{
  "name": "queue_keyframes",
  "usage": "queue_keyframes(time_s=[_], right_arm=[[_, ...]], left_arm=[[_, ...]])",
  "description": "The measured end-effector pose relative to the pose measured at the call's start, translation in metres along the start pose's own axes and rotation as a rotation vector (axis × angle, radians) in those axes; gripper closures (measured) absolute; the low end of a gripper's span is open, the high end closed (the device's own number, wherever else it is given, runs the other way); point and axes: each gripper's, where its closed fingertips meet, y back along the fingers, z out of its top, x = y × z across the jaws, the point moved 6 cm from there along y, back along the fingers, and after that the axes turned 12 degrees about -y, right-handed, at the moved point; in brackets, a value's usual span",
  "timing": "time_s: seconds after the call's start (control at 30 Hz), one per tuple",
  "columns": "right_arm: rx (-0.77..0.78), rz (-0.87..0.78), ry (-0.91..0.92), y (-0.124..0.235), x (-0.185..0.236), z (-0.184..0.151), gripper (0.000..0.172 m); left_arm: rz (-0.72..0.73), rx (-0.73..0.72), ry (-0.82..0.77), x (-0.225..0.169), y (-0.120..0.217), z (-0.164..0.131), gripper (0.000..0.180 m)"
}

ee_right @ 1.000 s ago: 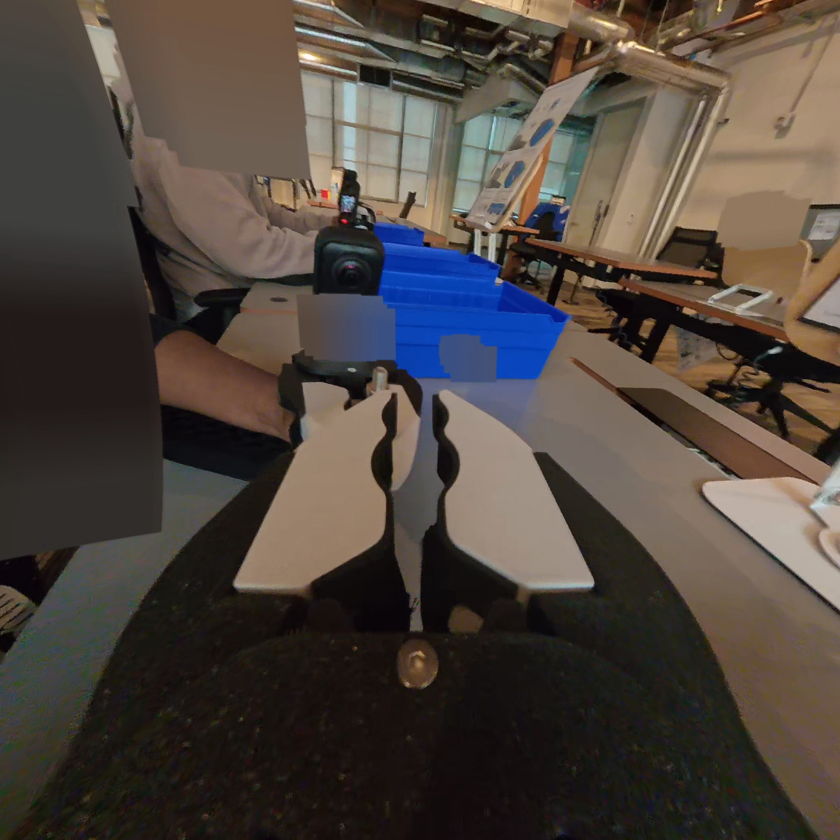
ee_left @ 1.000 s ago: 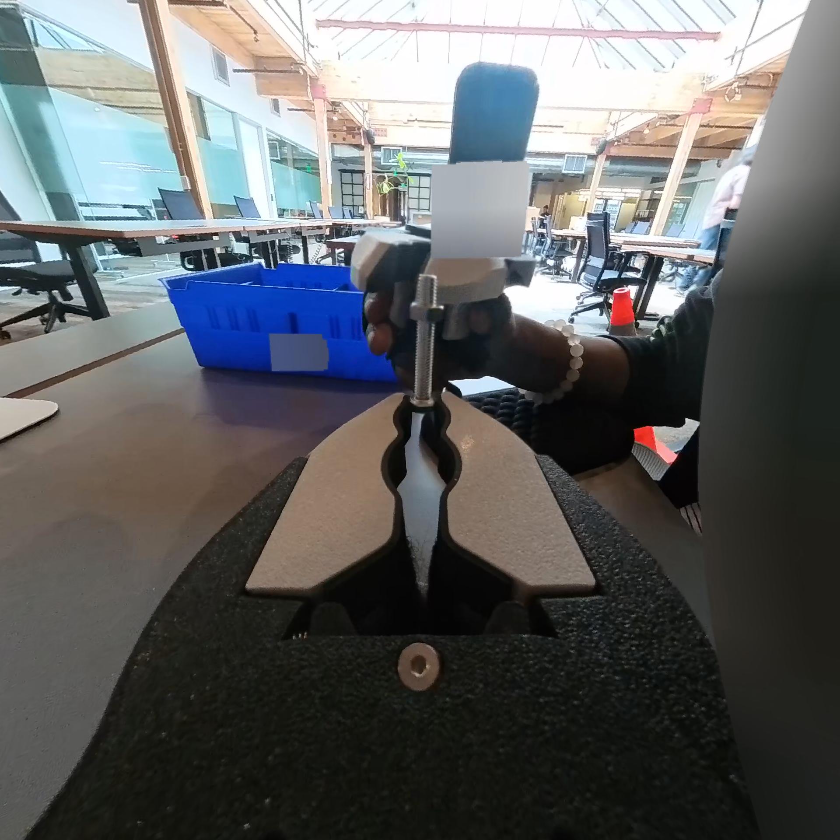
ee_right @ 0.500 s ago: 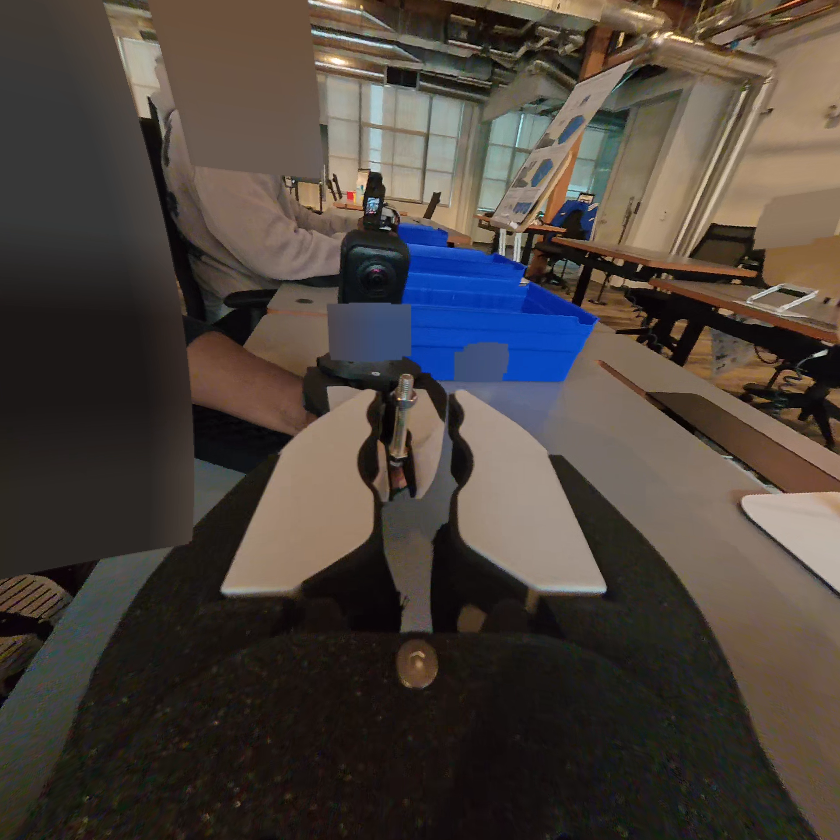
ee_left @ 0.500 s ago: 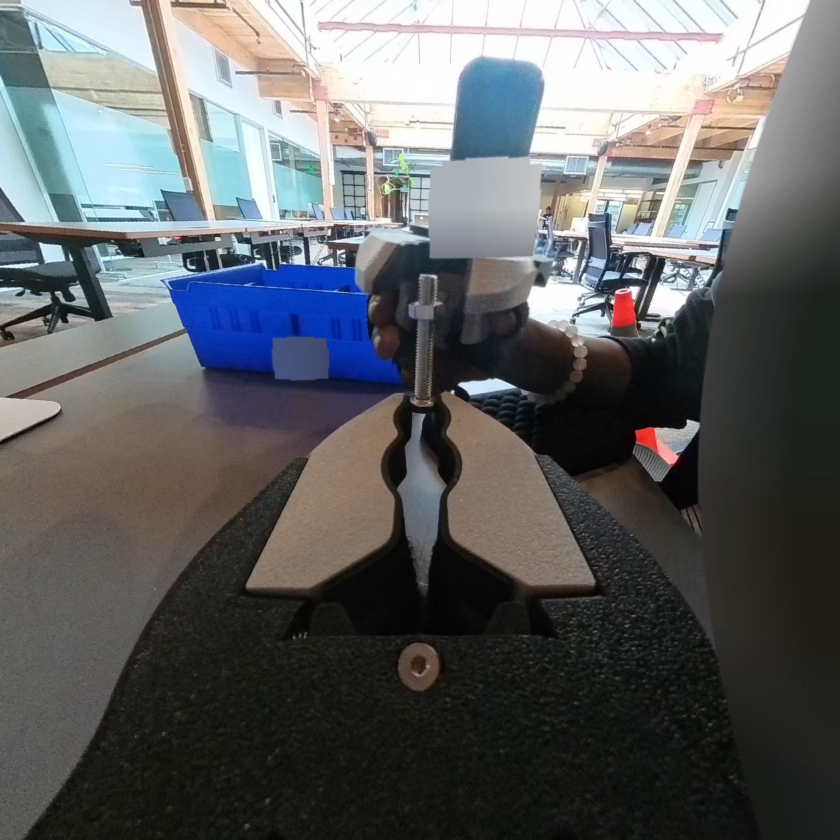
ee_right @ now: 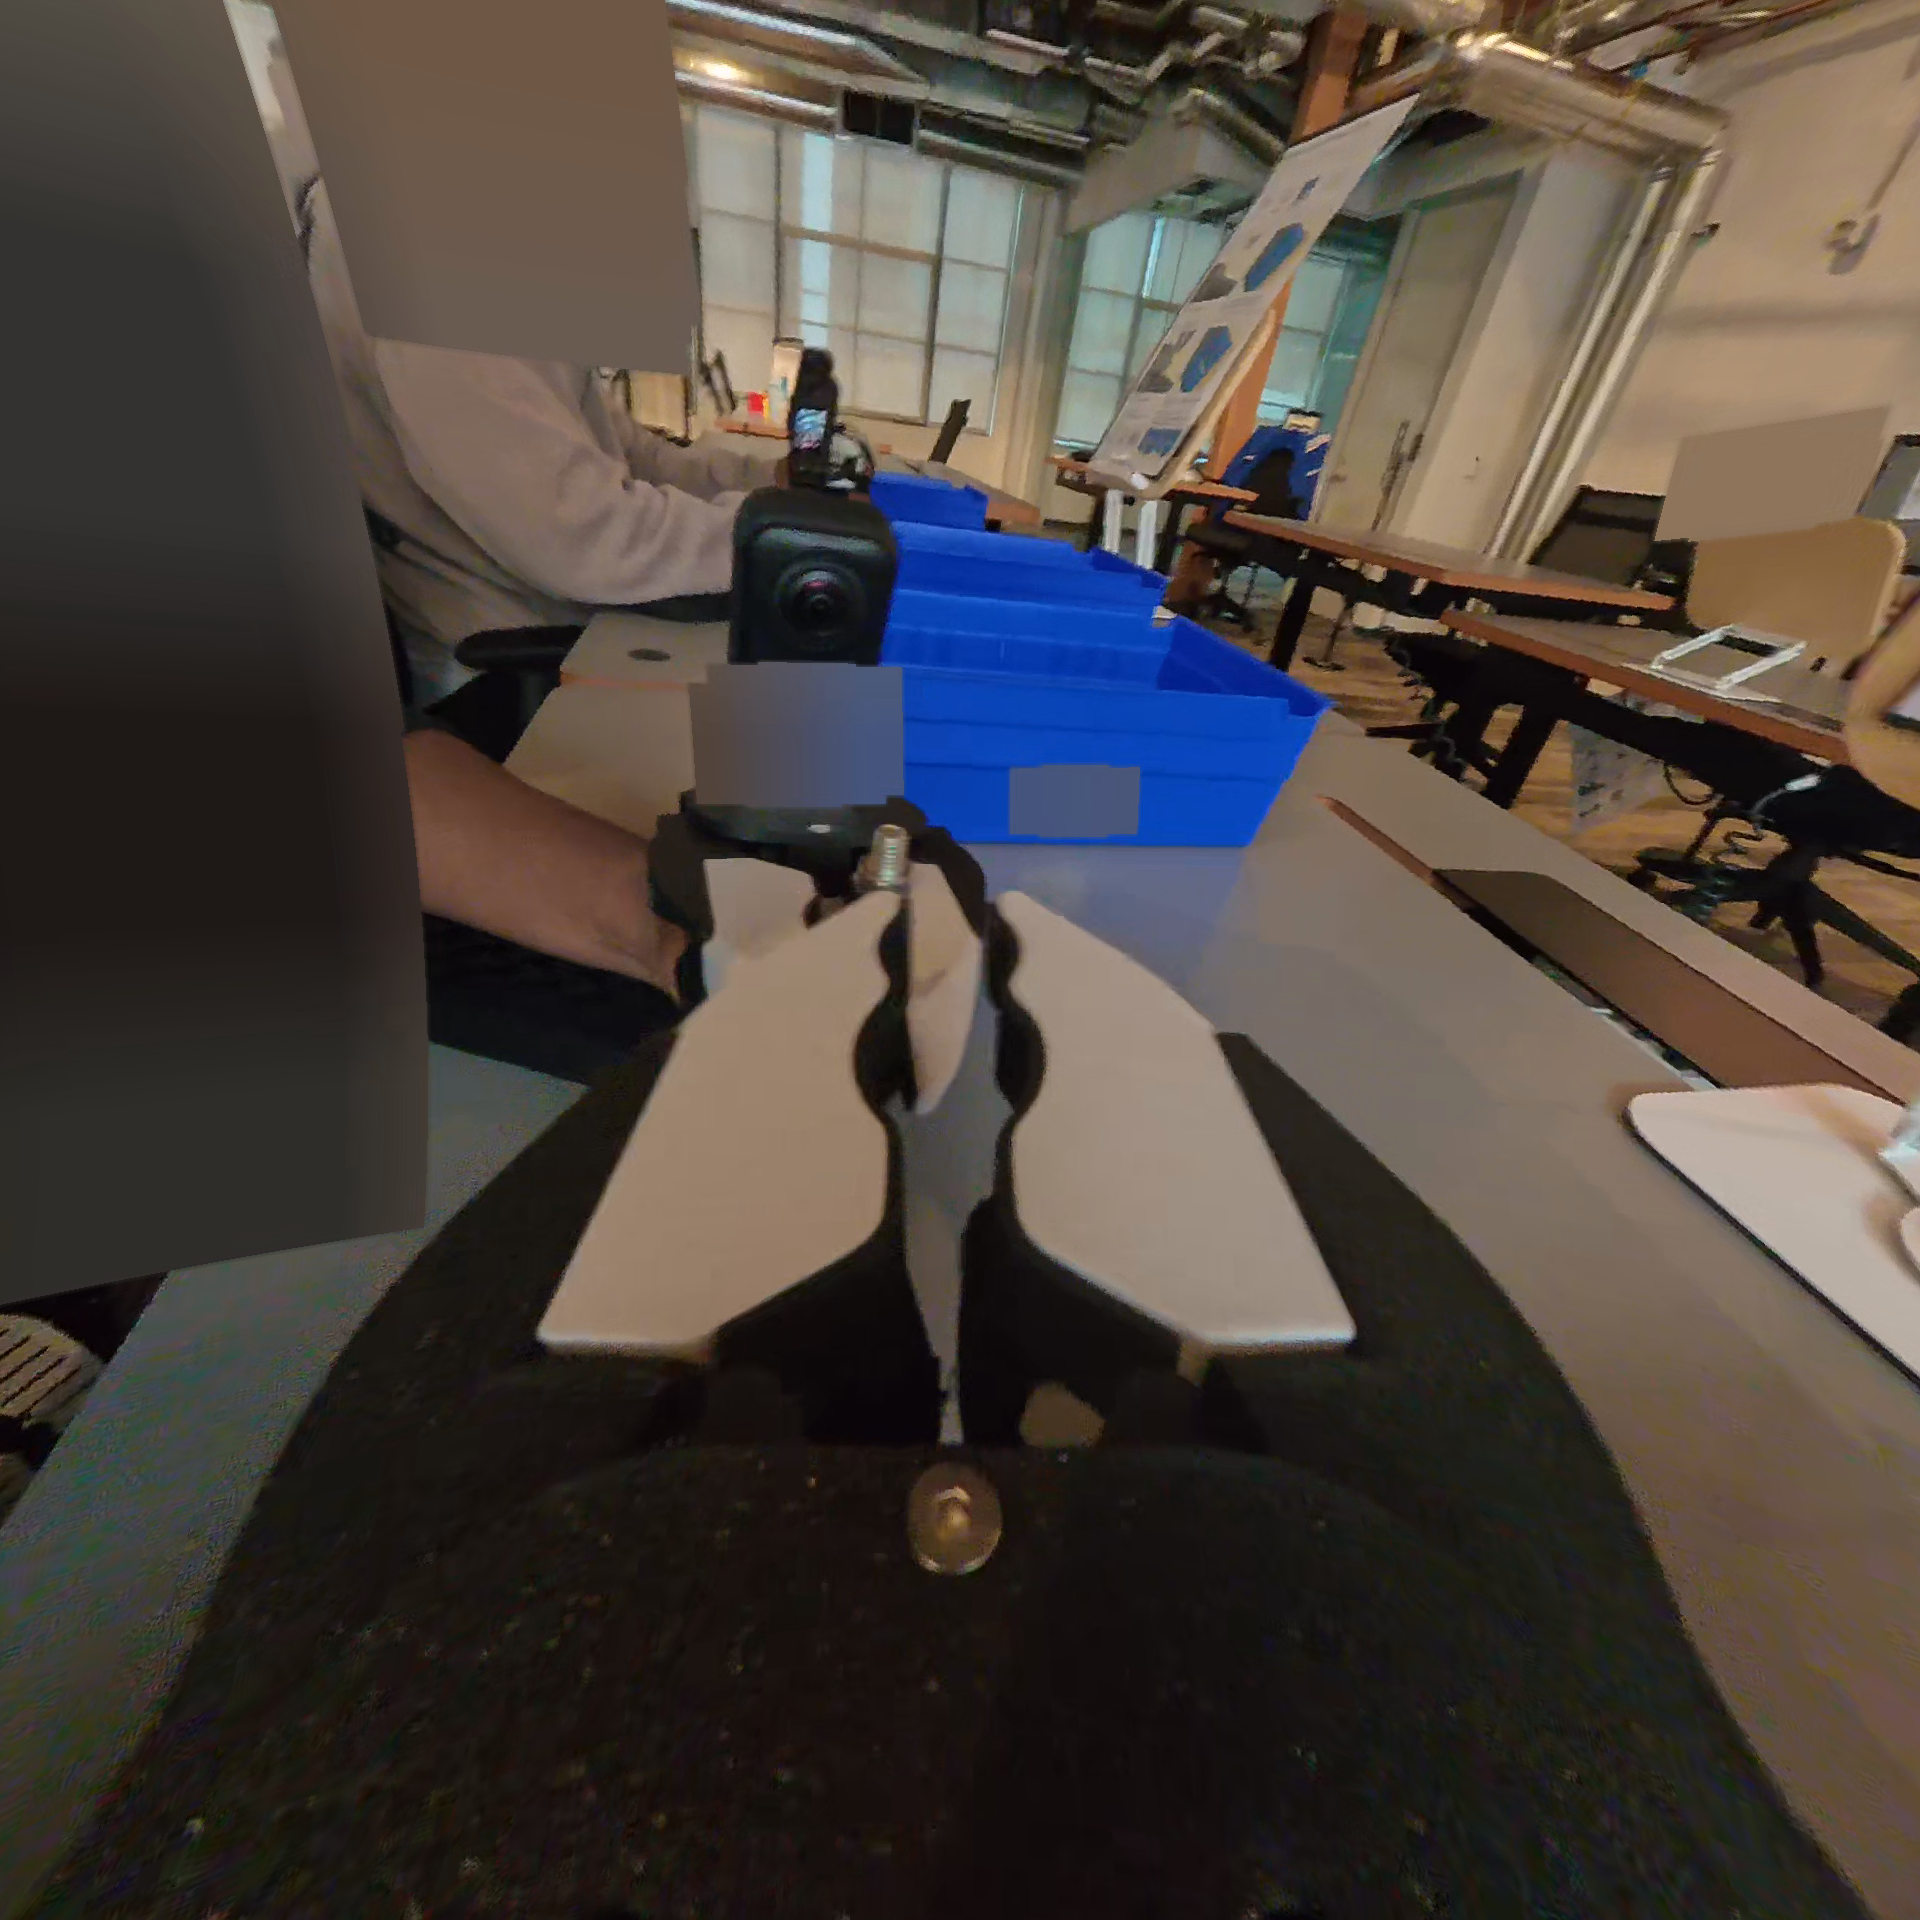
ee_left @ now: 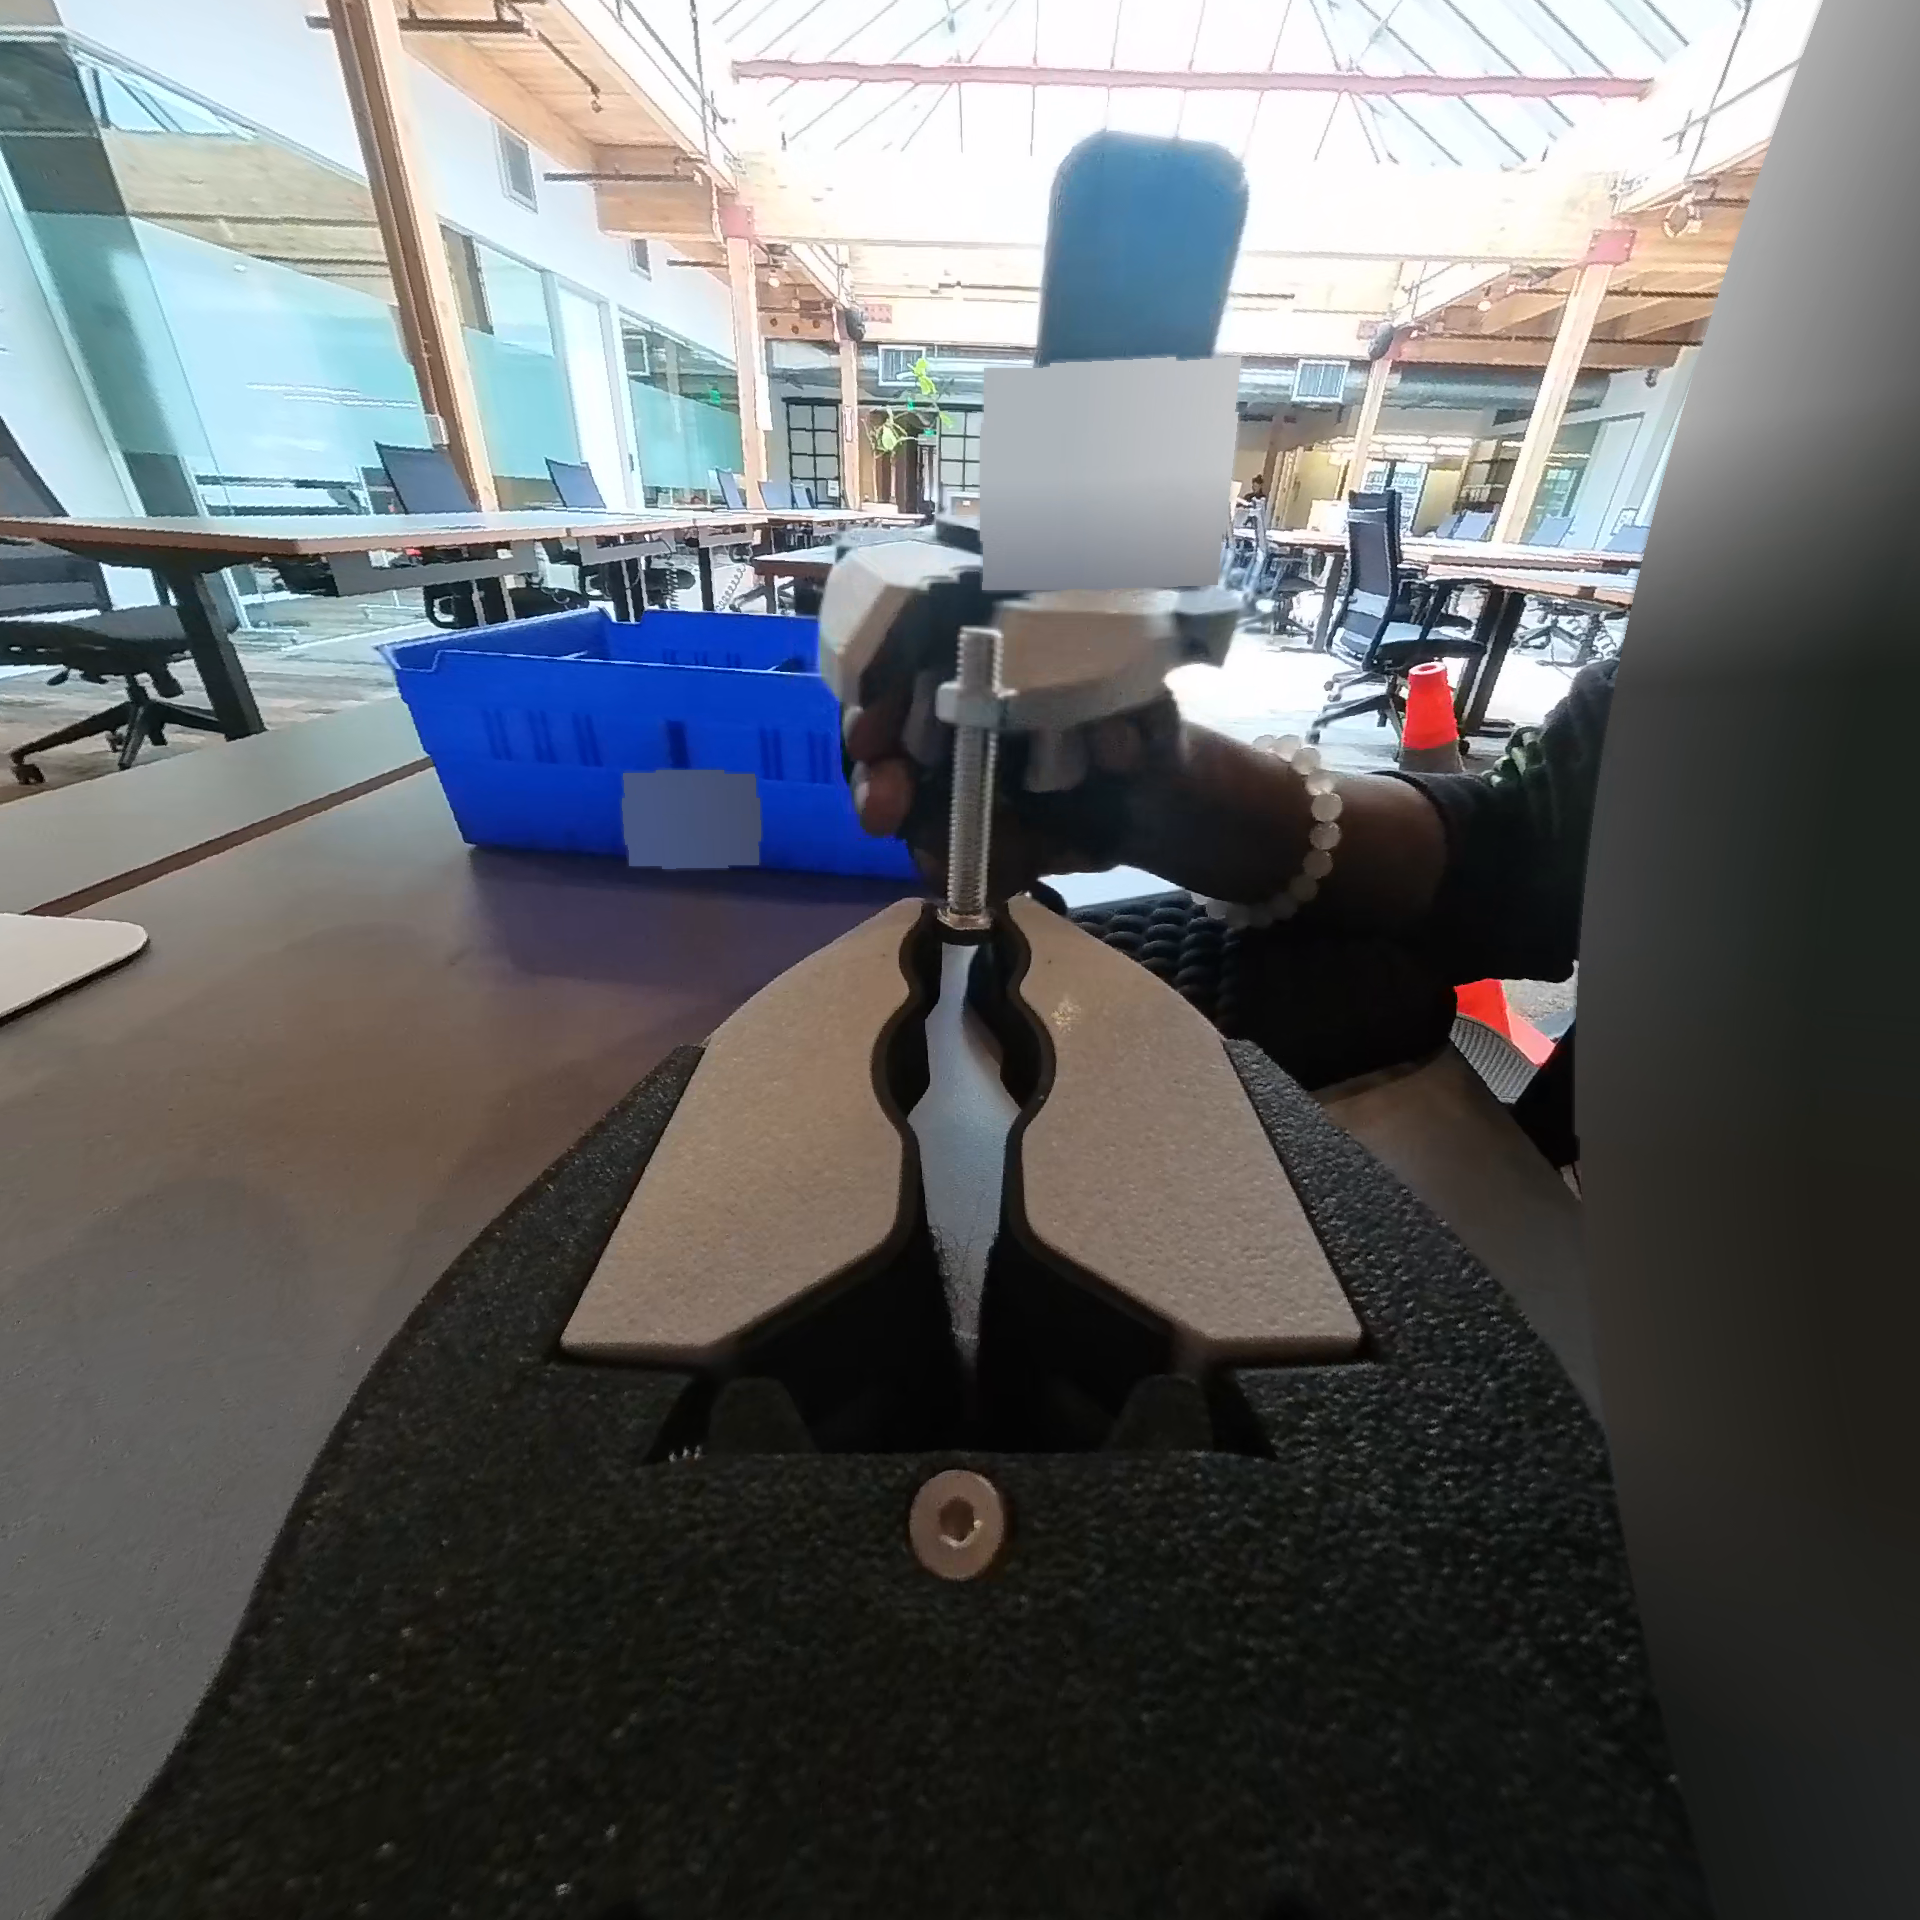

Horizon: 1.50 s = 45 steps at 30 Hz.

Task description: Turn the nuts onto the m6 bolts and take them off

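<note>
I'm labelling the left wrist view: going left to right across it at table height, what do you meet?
White pad → blue bin → bolt → beaded bracelet → orange cone.

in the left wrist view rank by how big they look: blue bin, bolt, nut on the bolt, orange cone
1. blue bin
2. bolt, long but thin
3. orange cone; it stands far behind, so its true size against the bolt is unsure
4. nut

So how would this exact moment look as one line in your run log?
left claw: grips bolt upright | right claw: at nut | blue bin: behind
</note>
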Motion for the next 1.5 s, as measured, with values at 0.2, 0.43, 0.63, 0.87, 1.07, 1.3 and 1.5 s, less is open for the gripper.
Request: queue_keyframes(time_s=[0.2, 0.43, 0.63, 0.87, 1.07, 1.3, 1.5], right_arm=[[-0.020, 0.041, -0.009, 0.000, 0.005, 0.002, 0.150], [-0.046, 0.006, -0.035, 0.008, -0.005, 0.005, 0.165], [0.000, 0.014, 0.000, -0.006, 0.006, 0.002, 0.141], [-0.052, 0.021, -0.026, 0.004, 0.001, 0.007, 0.157], [-0.009, 0.006, 0.001, -0.001, 0.003, 0.003, 0.158], [-0.010, 0.029, -0.011, -0.003, 0.007, 0.004, 0.148], [-0.045, -0.006, -0.038, 0.007, -0.003, 0.006, 0.165]], left_arm=[[0.005, -0.001, 0.005, 0.001, 0.000, 0.000, 0.172], [0.005, 0.000, 0.004, 0.001, 0.000, 0.000, 0.172], [0.005, 0.003, -0.004, 0.001, -0.001, 0.000, 0.171], [0.012, 0.002, 0.000, 0.002, 0.000, 0.000, 0.172], [0.015, 0.000, -0.002, 0.002, 0.000, 0.000, 0.172], [0.017, 0.000, 0.000, 0.003, 0.000, 0.000, 0.172], [0.019, -0.003, 0.001, 0.003, 0.000, 0.000, 0.172]])
